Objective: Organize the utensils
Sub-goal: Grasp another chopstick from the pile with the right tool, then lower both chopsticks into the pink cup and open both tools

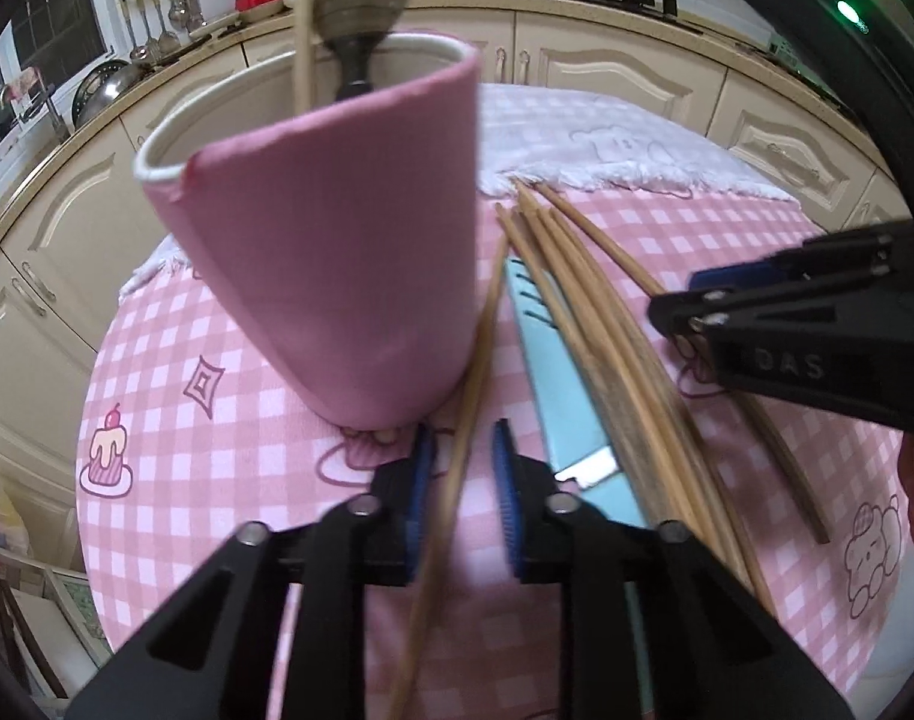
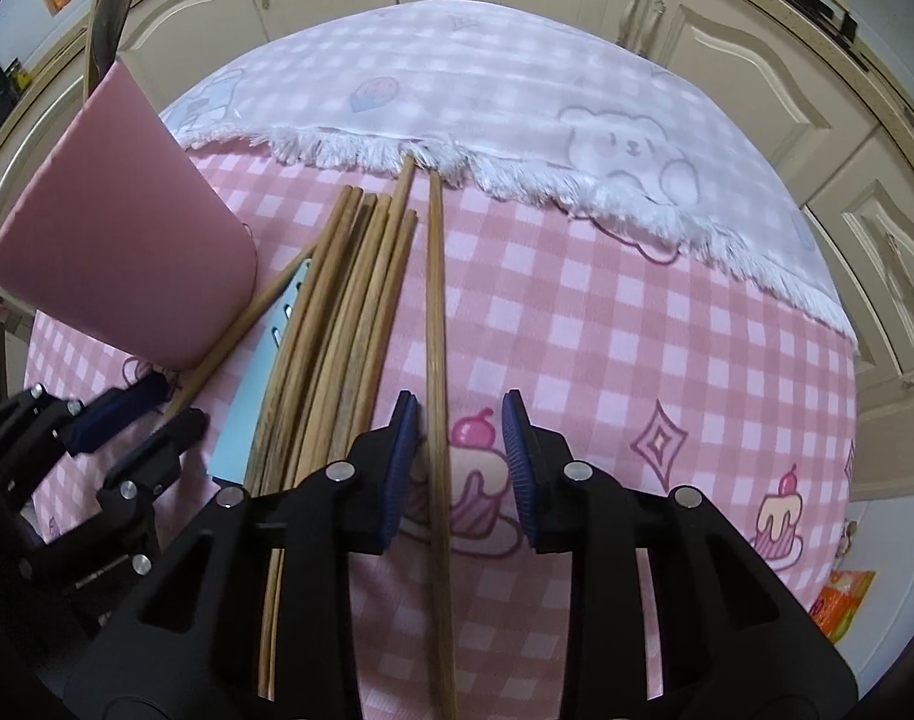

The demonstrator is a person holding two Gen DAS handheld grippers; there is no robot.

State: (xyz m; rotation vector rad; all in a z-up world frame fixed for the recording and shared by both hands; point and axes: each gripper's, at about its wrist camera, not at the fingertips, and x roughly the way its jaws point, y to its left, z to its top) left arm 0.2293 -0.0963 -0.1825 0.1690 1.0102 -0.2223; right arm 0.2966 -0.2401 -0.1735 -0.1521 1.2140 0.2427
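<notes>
**Chopsticks Between Open Jaws**

The left gripper (image 1: 463, 480) stood apart around one chopstick (image 1: 475, 360) slanting toward 12 o'clock beside the pink cup (image 1: 336, 252). The right gripper (image 2: 460, 462) gaped around another chopstick (image 2: 435, 360), the bundle (image 2: 348, 312) at 10 o'clock.

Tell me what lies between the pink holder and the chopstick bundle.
A stray chopstick and a light blue knife lie between the pink holder and the chopstick bundle, in the right wrist view.

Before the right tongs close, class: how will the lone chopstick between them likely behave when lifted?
The lone chopstick looks like stiff wood, so it probably won't bend. Long and thin, it may pivot in the right tongs if gripped off-centre. If its shaft is rounded, it could roll on the tablecloth.
</notes>
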